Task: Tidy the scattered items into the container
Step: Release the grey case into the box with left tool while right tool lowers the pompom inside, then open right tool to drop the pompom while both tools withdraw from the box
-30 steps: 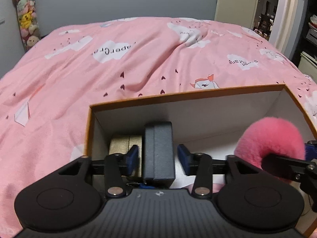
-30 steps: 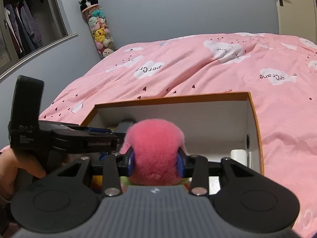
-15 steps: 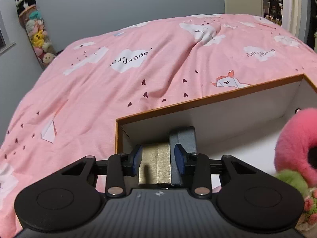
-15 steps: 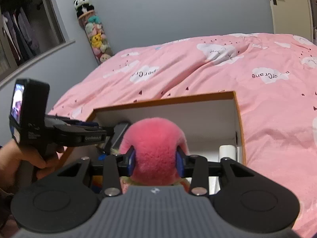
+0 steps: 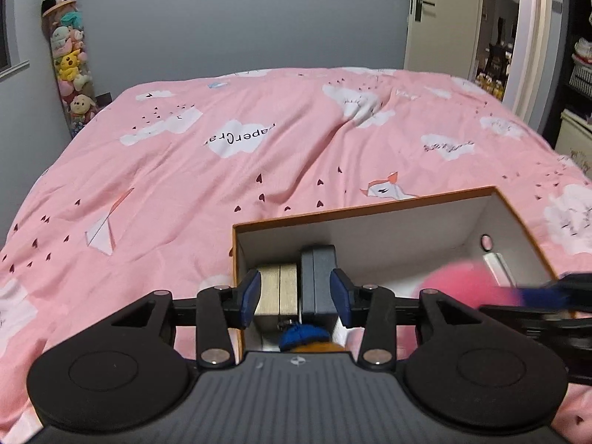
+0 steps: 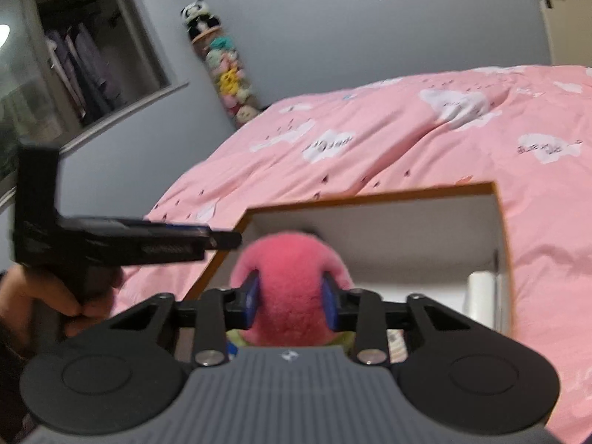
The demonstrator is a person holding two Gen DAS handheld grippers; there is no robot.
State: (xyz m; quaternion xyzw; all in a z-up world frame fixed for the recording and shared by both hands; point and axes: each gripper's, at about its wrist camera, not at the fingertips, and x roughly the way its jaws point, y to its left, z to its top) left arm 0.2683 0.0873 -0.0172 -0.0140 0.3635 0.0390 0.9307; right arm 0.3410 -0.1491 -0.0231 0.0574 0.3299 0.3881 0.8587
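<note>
An open box (image 5: 370, 214) with orange rim and white walls lies on the pink bed; it also shows in the right wrist view (image 6: 370, 198). Inside it stand a dark grey case (image 5: 319, 277) and a gold box (image 5: 278, 288), with a blue and orange item (image 5: 305, 336) below them. My left gripper (image 5: 295, 296) is open and empty, above the box's left end. My right gripper (image 6: 290, 301) is shut on a pink fluffy toy (image 6: 290, 288) and holds it over the box. The toy is a pink blur in the left wrist view (image 5: 466, 285).
A white roll (image 6: 481, 299) stands at the box's right end. The pink duvet (image 5: 259, 140) spreads all around. A column of plush toys (image 5: 68, 59) stands at the far wall. A door (image 5: 440, 18) is at the back right. The left gripper (image 6: 122, 244) crosses the right view.
My left gripper has drawn back and up from the grey case, which stays in the box. My right gripper has shifted with the pink toy still held over the box.
</note>
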